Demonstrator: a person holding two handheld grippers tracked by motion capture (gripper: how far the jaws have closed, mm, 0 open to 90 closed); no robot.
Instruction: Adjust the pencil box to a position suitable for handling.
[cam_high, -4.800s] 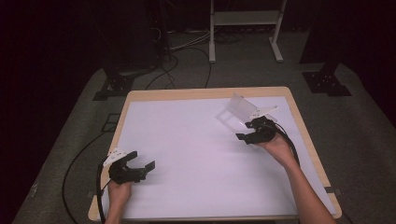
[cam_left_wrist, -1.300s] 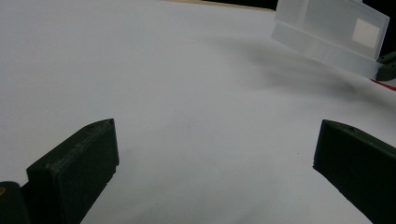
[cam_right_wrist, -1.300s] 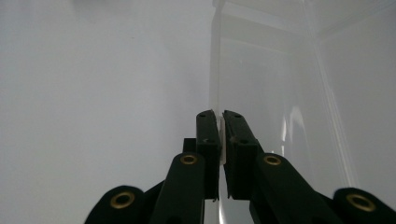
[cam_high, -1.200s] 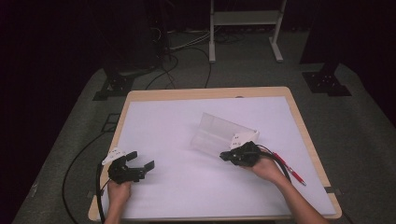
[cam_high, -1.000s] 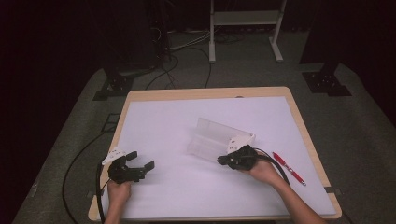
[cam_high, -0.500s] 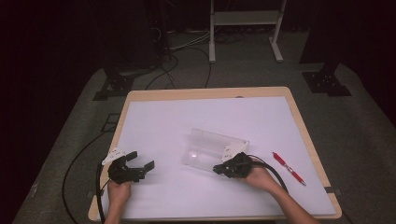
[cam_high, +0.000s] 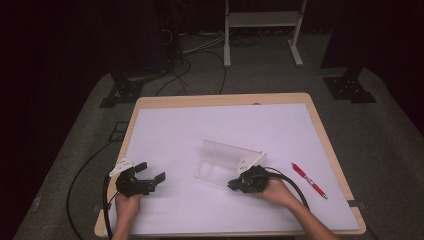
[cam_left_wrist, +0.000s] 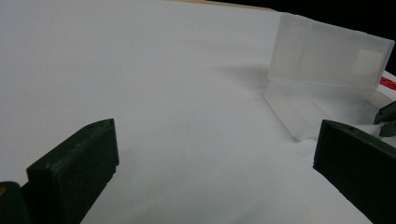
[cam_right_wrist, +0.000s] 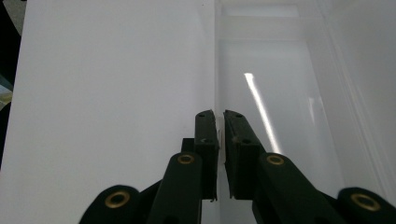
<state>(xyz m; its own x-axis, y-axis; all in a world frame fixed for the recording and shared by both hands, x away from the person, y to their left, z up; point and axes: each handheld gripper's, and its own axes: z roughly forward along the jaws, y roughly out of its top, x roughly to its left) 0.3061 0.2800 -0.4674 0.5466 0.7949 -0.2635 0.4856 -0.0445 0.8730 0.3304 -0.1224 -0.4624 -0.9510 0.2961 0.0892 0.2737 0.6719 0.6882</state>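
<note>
The clear plastic box (cam_high: 227, 162) sat open near the middle of the white table (cam_high: 200, 125), its lid standing up. The right gripper (cam_high: 243, 184) had its jaws pinched tight on the near wall of the box. The left gripper (cam_high: 150, 180) rested well apart, jaws wide and empty. A red pen (cam_high: 310, 181) lay near the right hand. I think the box was being set down. Next the right jaws would need to let go.

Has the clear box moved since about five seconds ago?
Yes. The clear box, clamped in the right gripper, came from the table's far right corner toward the near middle.
</note>
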